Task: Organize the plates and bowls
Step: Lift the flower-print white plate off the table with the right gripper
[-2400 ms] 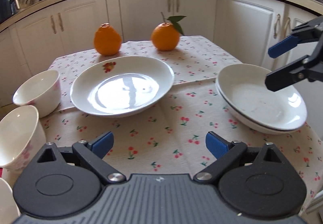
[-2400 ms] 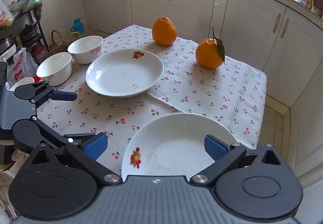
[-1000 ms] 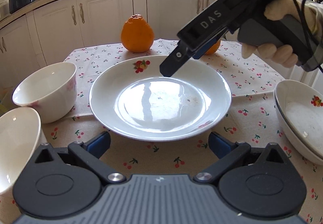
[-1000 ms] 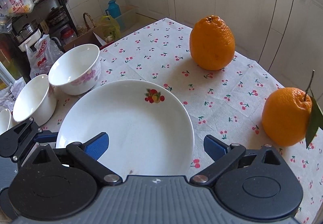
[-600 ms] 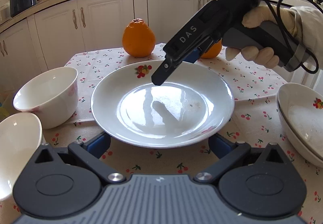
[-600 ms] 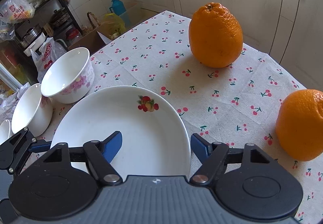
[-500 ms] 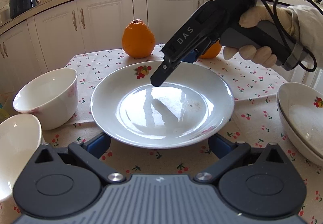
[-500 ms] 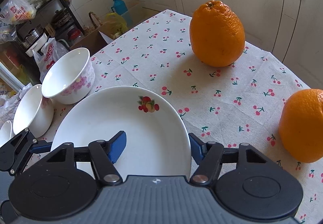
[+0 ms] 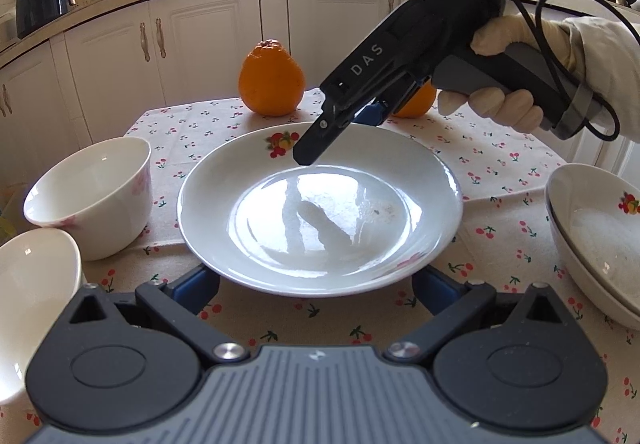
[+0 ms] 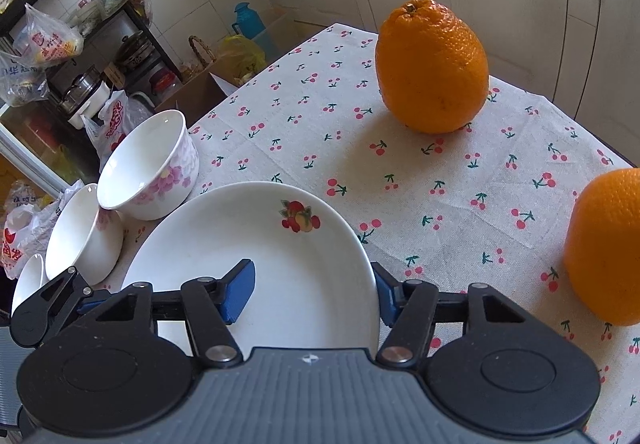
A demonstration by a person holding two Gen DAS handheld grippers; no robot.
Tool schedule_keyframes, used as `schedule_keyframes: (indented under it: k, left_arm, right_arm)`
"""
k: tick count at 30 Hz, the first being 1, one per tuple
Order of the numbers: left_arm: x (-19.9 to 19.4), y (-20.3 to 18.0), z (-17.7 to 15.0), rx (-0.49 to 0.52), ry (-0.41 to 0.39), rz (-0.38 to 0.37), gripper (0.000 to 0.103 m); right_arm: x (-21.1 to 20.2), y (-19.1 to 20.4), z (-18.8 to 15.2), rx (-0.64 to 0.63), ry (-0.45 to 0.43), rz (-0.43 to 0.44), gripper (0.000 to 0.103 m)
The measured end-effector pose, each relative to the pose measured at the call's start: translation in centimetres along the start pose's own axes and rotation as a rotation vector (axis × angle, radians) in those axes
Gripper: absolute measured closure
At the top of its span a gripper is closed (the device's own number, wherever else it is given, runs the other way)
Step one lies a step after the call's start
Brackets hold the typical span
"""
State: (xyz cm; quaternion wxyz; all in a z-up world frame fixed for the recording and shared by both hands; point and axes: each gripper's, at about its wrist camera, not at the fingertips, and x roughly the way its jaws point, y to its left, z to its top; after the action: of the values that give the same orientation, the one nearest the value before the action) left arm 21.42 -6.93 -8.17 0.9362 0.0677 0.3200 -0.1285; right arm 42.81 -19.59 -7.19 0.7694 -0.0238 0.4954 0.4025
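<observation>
1. First, what you can't quite see: your left gripper's (image 9: 316, 290) blue pads are partly tucked under the near rim of the plate (image 9: 420, 184), and the second orange (image 9: 416, 102) is mostly hidden behind your right gripper (image 9: 340, 136). A stack of plates (image 9: 592, 244) at the right is cut off by the frame edge.
2. Only the left wrist view shows your gloved hand (image 9: 500, 100) on the grey handle and that stack. Only the right wrist view shows both oranges clear of the plate on the cherry-print tablecloth (image 10: 400, 172), with a third bowl (image 10: 28, 280) at the far left edge.
3. Your right gripper slants down over the plate's far rim. Its jaws have just been closing and straddle the rim — one pad over the bowl of the plate, the other just outside the edge. The inner pad is clear of the rim, so there is no grip.
4. Your left gripper is spread wide, holding nothing.
5. The plate lies mid-table — two bowls (image 9: 92, 196) sit left of it.
</observation>
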Motion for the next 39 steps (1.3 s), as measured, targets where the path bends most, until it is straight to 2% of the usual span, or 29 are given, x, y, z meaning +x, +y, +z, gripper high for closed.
schedule_keyframes:
  k: [7,19,39]
  left_arm:
    - [-0.5,0.1,0.1,0.019,-0.001,-0.019,0.002]
    - [-2.4,0.3,-0.3,0.04,0.018,-0.1,0.002]
    - [-6.4,-1.8,-0.5,0.114,0.023,-0.139,0.002]
  right_arm:
    - [-0.5,0.3,-0.7,0.009,0.013,-0.009,0.036]
    - [-2.6,1.7,-2.6,0.018,0.007,-0.007,0.036]
    - [-7.5,4.5,-6.2,0.041,-0.053,-0.016,0.036]
